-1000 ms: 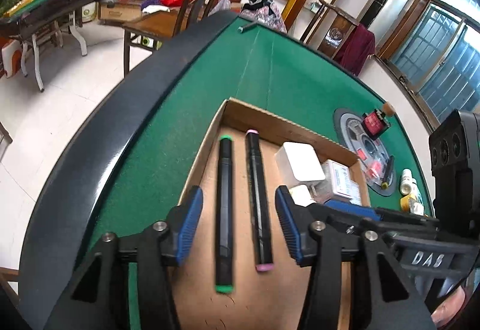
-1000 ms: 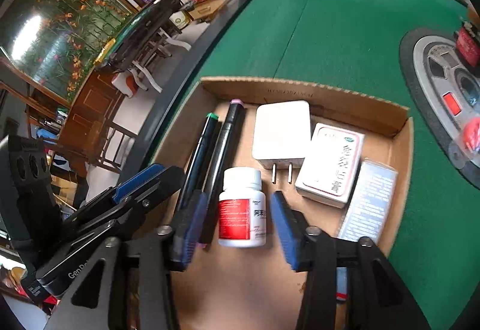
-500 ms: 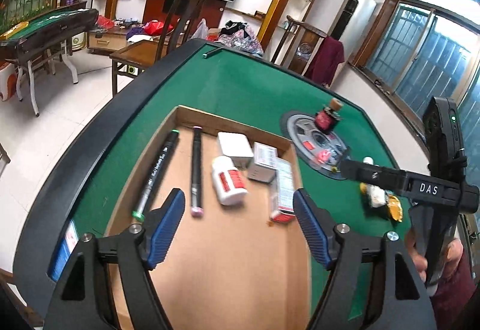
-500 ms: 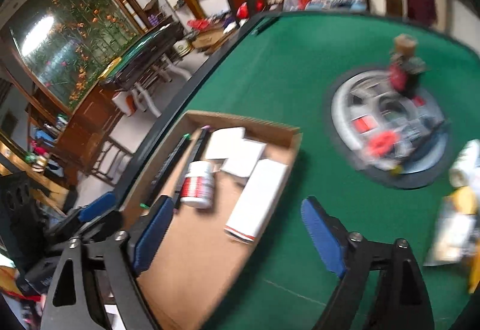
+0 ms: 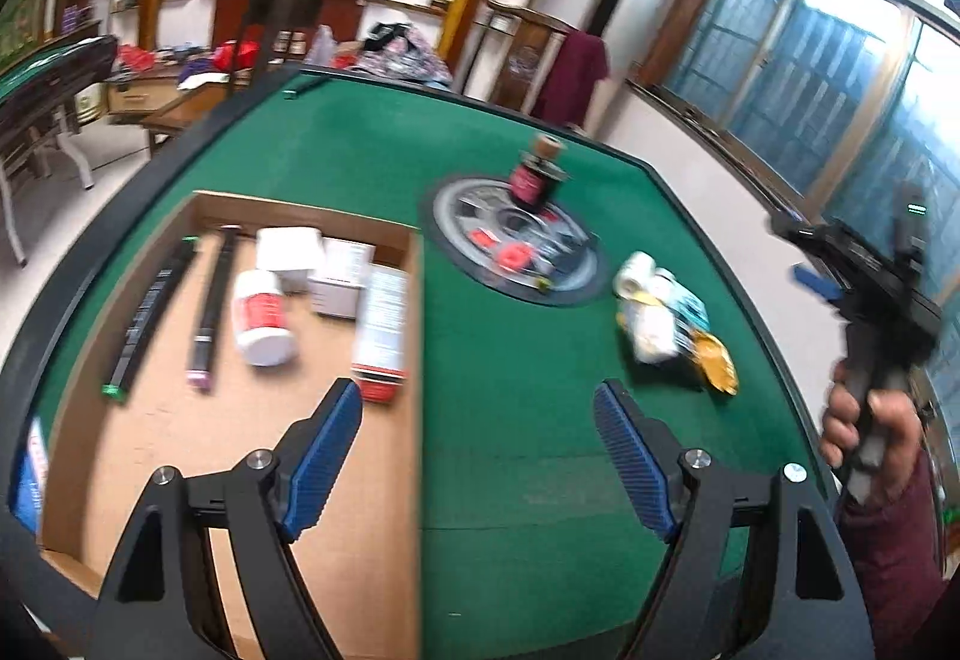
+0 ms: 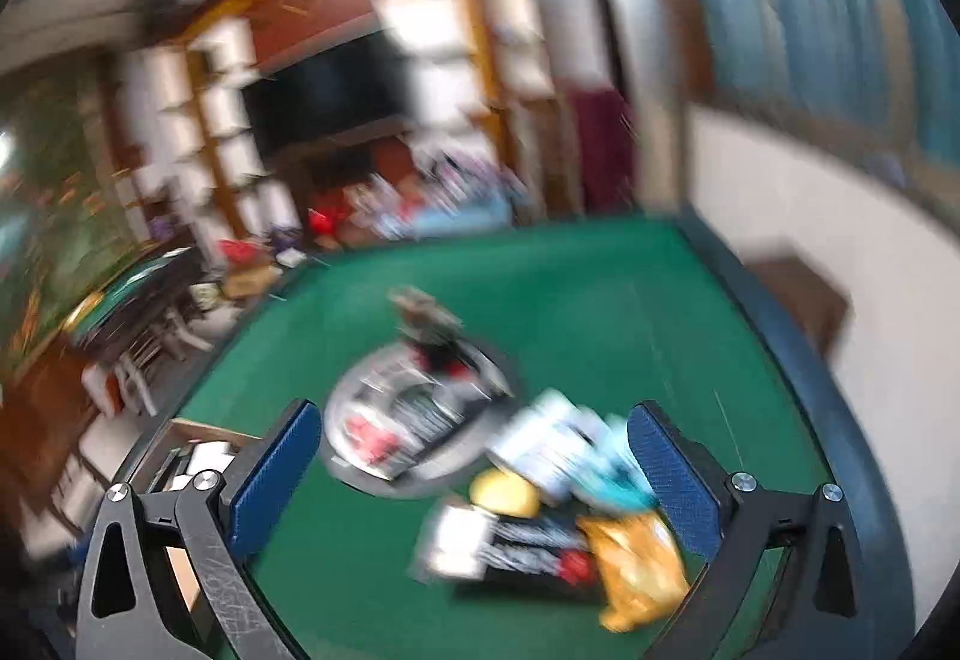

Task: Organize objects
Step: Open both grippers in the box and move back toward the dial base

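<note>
Cardboard tray [image 5: 414,360], left of frame, already holds 2 markers [image 5: 207,312], a pill bottle [image 5: 261,315], a charger and some boxes. Still loose on the green table [image 5: 516,480]: the pile of small packets [image 5: 666,324], right of centre. My left gripper [image 5: 477,459] and right gripper [image 6: 474,474] have just been opening; both spread, nothing between them. I'd judge it partway done.

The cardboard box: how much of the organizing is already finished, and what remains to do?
Done: the cardboard box holds two markers, a pill bottle, a white charger and small cartons. In hand: nothing; the left gripper and right gripper are open and empty, their jaws having just opened. Left: a pile of small packets on the green table, seemingly next.
</note>
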A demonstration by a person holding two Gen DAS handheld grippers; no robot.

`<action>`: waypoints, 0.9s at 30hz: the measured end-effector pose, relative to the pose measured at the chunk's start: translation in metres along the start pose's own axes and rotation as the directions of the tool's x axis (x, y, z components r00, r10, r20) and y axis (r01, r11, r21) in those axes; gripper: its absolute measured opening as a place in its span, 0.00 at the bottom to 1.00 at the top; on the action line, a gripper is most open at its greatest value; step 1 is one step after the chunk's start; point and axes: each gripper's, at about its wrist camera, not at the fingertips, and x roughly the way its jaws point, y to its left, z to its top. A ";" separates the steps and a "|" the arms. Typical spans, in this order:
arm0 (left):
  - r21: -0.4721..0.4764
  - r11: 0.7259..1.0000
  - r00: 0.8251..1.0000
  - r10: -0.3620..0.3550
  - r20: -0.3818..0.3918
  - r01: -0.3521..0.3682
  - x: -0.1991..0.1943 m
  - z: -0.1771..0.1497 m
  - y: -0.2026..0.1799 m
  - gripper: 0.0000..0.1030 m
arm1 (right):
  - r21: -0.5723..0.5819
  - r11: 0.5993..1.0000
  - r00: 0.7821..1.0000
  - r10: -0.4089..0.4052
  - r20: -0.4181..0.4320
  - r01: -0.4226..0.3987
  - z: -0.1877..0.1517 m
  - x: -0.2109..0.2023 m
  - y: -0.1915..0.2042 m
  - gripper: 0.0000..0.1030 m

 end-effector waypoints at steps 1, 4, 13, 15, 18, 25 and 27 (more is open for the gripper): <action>0.012 1.000 1.000 -0.004 -0.008 0.004 0.003 -0.001 -0.007 0.77 | 0.062 0.998 1.000 0.008 -0.026 -0.006 0.000 0.008 -0.018 1.00; 0.045 0.999 0.999 -0.004 -0.035 0.005 0.013 -0.002 -0.026 0.77 | 0.173 0.984 0.999 -0.032 -0.039 0.038 -0.002 0.024 -0.063 1.00; 0.105 0.994 0.995 0.040 -0.087 -0.031 0.053 0.008 -0.067 0.77 | 0.264 0.959 0.994 -0.088 -0.067 0.103 -0.014 0.061 -0.123 1.00; 0.131 0.989 0.994 0.073 -0.076 -0.063 0.064 0.015 -0.073 0.77 | 0.267 0.958 0.994 -0.087 -0.061 0.101 -0.016 0.068 -0.130 1.00; 0.135 0.987 0.992 0.097 -0.080 -0.086 0.085 0.031 -0.074 0.77 | 0.282 0.955 0.995 -0.078 -0.056 0.091 -0.021 0.069 -0.142 1.00; 0.140 0.982 0.990 0.135 -0.049 -0.127 0.151 0.076 -0.067 0.77 | 0.352 0.935 0.997 -0.025 -0.075 0.050 -0.025 0.072 -0.162 1.00; 0.169 0.975 0.986 0.157 -0.055 -0.145 0.169 0.082 -0.067 0.77 | 0.351 0.935 0.996 -0.012 -0.084 0.041 -0.026 0.073 -0.160 1.00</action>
